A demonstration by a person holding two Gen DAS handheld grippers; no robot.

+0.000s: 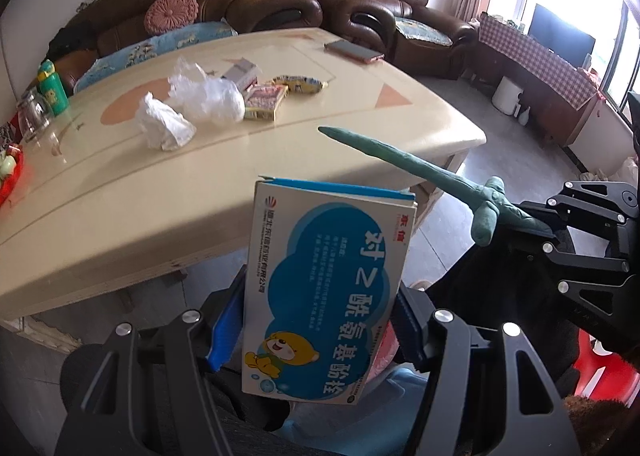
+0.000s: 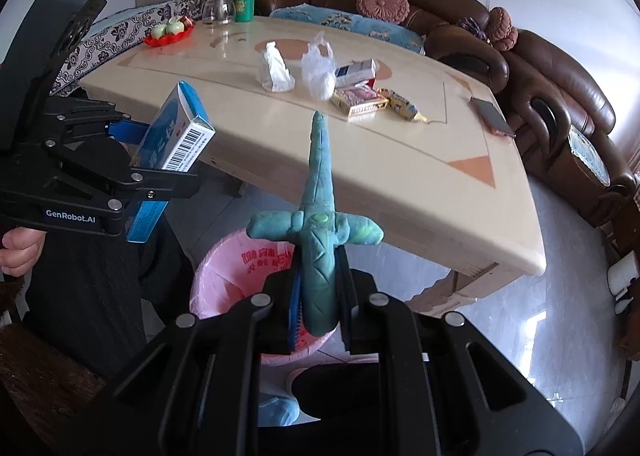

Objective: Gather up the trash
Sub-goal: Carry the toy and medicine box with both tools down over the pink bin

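One pink-lined bin (image 2: 224, 276), apparently empty; medicine box (image 1: 320, 296) and clay sword (image 2: 318, 216) above.

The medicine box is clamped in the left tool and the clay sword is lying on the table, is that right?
Not quite. The clay sword isn't on the table; the right tool is shut on it above the pink-lined bin, as the right wrist view shows. The medicine box is indeed clamped in the left tool.
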